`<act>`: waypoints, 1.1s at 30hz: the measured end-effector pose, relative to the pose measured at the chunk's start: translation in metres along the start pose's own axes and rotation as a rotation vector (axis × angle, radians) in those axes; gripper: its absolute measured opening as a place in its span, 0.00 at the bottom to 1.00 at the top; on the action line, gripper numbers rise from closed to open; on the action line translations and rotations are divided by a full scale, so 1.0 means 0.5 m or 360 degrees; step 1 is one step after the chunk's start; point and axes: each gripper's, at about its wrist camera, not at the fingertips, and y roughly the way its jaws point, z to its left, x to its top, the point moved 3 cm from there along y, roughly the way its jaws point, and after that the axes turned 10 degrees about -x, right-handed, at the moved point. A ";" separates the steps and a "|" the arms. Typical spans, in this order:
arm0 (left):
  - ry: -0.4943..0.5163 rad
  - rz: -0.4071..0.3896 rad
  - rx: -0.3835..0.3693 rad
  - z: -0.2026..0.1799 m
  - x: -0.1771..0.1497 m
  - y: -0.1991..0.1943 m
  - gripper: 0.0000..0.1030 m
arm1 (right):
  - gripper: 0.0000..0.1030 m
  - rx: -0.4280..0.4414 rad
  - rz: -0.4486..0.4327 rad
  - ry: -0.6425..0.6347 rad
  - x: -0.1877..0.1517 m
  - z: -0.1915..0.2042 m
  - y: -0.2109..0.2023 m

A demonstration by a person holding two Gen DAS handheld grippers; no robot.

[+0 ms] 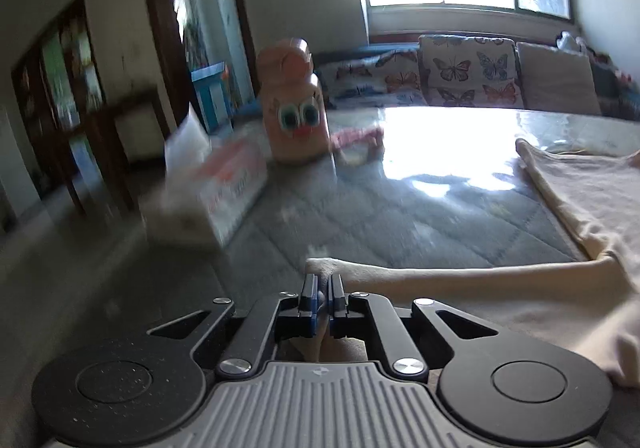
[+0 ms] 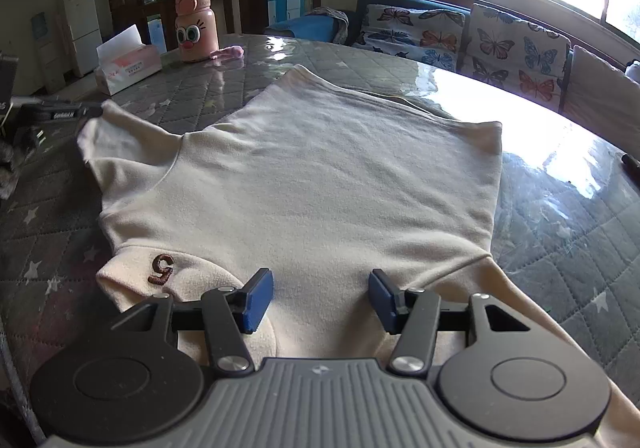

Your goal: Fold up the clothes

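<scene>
The left gripper (image 1: 323, 298) is being kept clenched on a sleeve end (image 1: 325, 268) of the cream garment (image 2: 304, 184), which is lying spread flat on the quilted table (image 2: 560, 232). The right gripper (image 2: 321, 298) is being held released above the garment's near edge, nothing pinched. A sleeve fold is judged to be in hand; next, the sleeve needs carrying across the body. A brown embroidered "5" (image 2: 161, 268) is being shown; the tissue box (image 2: 128, 68) print is unreadable.

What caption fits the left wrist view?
Left gripper shut on the cream shirt sleeve, beside the tissue box.
</scene>
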 end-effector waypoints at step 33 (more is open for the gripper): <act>0.0257 -0.0007 -0.0857 -0.407 0.073 -0.081 0.37 | 0.49 -0.0514 -0.0037 0.0545 -0.167 -0.242 -0.167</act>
